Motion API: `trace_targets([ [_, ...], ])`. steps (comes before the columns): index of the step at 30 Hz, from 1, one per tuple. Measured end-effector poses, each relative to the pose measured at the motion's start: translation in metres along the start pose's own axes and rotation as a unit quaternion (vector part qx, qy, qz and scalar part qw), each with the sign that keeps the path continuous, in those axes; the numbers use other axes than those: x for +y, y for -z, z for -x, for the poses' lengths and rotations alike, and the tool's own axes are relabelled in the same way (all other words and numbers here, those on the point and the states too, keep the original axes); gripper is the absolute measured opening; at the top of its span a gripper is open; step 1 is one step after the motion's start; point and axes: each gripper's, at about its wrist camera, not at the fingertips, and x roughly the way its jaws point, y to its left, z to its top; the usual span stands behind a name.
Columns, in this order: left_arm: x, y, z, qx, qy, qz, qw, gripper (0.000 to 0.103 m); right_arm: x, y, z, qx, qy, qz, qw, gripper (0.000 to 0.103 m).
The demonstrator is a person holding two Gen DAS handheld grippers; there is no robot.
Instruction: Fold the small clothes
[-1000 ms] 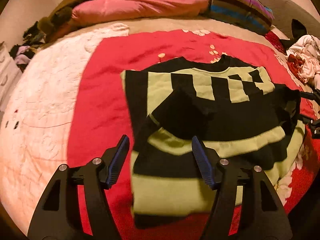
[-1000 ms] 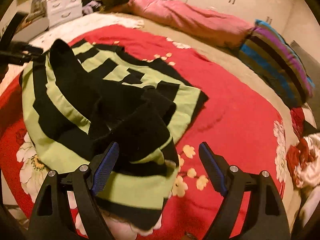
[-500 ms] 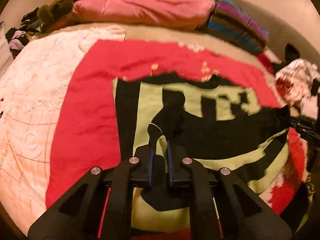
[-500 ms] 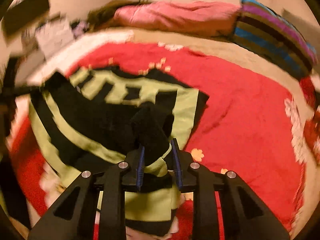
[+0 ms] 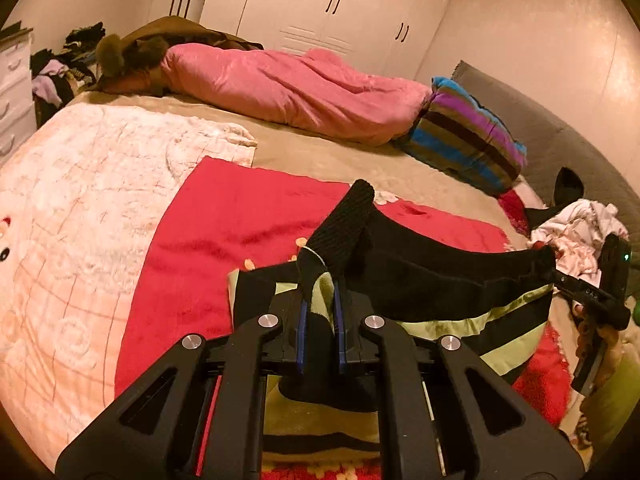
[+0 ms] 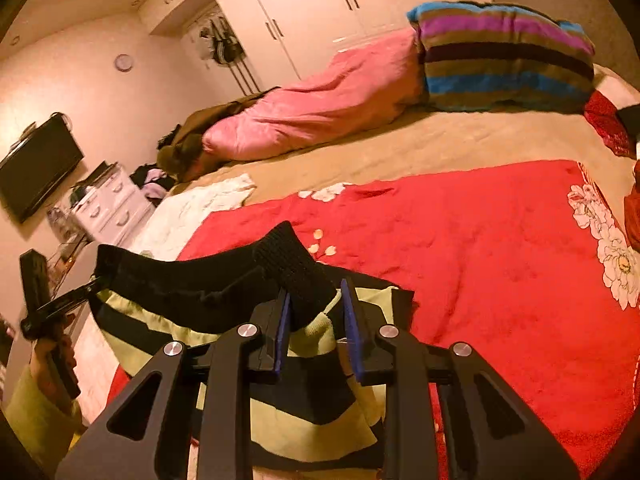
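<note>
A black and pale-green striped sweater (image 5: 440,280) hangs stretched between both grippers above the red blanket (image 5: 224,232). My left gripper (image 5: 320,300) is shut on one bunched corner, and a black ribbed cuff sticks up past its pads. My right gripper (image 6: 314,304) is shut on the other corner, again with a ribbed cuff (image 6: 292,264) between the pads. In each wrist view the other gripper shows at the far end of the sweater: the right gripper (image 5: 560,276) and the left gripper (image 6: 96,284). The lower part of the sweater (image 6: 304,420) droops under the fingers.
The red flowered blanket (image 6: 460,248) covers the bed beside a white blanket (image 5: 80,200). A pink duvet (image 5: 288,88) and a striped pillow (image 5: 468,136) lie at the far edge. A heap of clothes (image 5: 576,228) lies to the right. A white dresser (image 6: 112,208) stands by the wall.
Both grippers were open over the sweater lying flat. They closed on its near corners and rose, lifting that edge off the blanket and stretching it between them.
</note>
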Motion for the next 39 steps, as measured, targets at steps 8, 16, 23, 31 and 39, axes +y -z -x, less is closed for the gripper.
trace_targets([
  [8, 0.018, 0.017, -0.066, 0.039, -0.094, 0.025, 0.9945, 0.053, -0.030, 0.006, -0.061, 0.040, 0.070, -0.046, 0.996, 0.039],
  [16, 0.040, 0.050, -0.034, 0.031, -0.117, 0.037, 0.9920, 0.055, -0.015, 0.032, -0.054, 0.050, 0.140, 0.056, 0.987, 0.051],
  [23, -0.012, 0.070, -0.030, 0.038, -0.079, -0.063, 0.9941, 0.055, 0.030, 0.042, -0.081, 0.087, 0.097, 0.159, 0.979, 0.057],
  [31, 0.041, 0.099, -0.085, 0.119, -0.082, 0.045, 0.9884, 0.057, -0.001, 0.058, -0.134, 0.182, 0.188, 0.125, 0.957, 0.049],
  [39, 0.055, 0.105, -0.062, 0.096, -0.095, 0.078, 0.9878, 0.067, 0.020, 0.044, -0.110, 0.121, 0.154, 0.114, 0.974, 0.050],
])
